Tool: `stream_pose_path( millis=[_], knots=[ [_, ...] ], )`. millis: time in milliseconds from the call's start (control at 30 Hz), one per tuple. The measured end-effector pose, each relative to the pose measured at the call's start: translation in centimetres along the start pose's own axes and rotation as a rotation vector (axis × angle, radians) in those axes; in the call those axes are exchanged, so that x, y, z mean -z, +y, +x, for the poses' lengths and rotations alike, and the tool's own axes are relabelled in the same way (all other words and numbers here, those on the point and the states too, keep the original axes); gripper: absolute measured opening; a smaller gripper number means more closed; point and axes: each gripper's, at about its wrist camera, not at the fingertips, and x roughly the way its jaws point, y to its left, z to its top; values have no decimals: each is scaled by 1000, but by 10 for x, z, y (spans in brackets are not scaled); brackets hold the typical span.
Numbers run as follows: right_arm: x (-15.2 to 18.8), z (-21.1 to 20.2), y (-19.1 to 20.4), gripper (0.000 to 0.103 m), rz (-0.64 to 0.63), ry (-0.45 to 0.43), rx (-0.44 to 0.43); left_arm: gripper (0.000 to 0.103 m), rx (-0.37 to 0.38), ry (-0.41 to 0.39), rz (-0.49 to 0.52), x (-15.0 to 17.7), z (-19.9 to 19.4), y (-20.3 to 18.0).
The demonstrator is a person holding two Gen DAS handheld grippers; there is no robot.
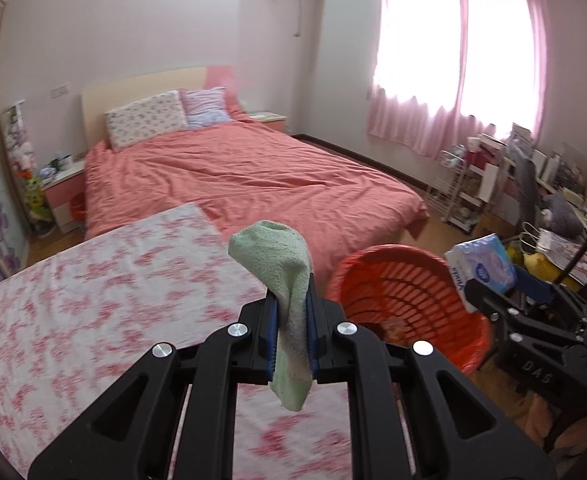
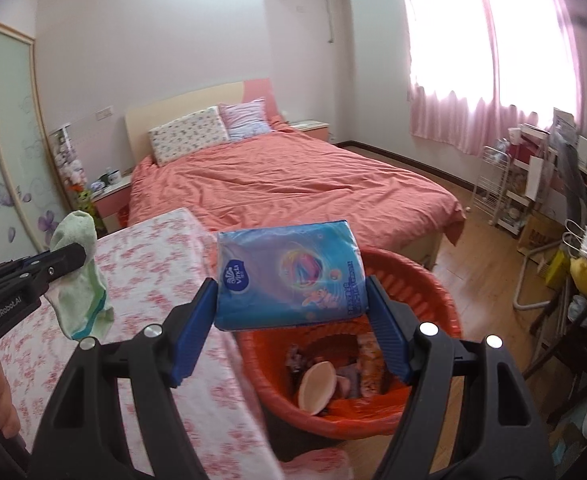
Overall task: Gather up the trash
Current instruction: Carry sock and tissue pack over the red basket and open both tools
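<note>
My left gripper [image 1: 292, 320] is shut on a pale green sock [image 1: 289, 280], which sticks up above the jaws and hangs below them over the floral-covered surface [image 1: 93, 300]. The same sock [image 2: 81, 276] shows at the left of the right wrist view, pinched in the left gripper [image 2: 75, 258]. My right gripper [image 2: 291, 312] is shut on a blue tissue pack [image 2: 289, 276], held above the near rim of the orange slatted basket [image 2: 433, 292]. The basket [image 1: 405, 304] holds several bits of trash, among them a pale shell-shaped piece [image 2: 317, 386]. The tissue pack [image 1: 481, 266] hangs over the basket's right rim in the left wrist view.
A bed with a salmon cover [image 1: 245, 176] fills the middle of the room behind. Nightstands [image 1: 63, 196] flank it. A white wire rack [image 2: 493, 188], a cluttered desk [image 1: 565, 184] and bags stand along the right wall under pink curtains [image 2: 493, 60]. Wooden floor [image 2: 489, 264] lies beside the basket.
</note>
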Motion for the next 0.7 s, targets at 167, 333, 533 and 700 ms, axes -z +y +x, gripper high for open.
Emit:
stream_pose_path(
  millis=[167,333,533,700],
  knots=[
    [4,8,-28,71,22,19,34,12,51,6,57,-9,19,-35],
    [6,18,-55,71,37,35,62,12,103,18,77,-12,36,-60],
    [7,34,-78,71,53,57,84,12,141,48,92,-13,60,-86],
    [10,48,-89,71,67,80,89,12,162,84,83,-12,79,-96]
  ],
)
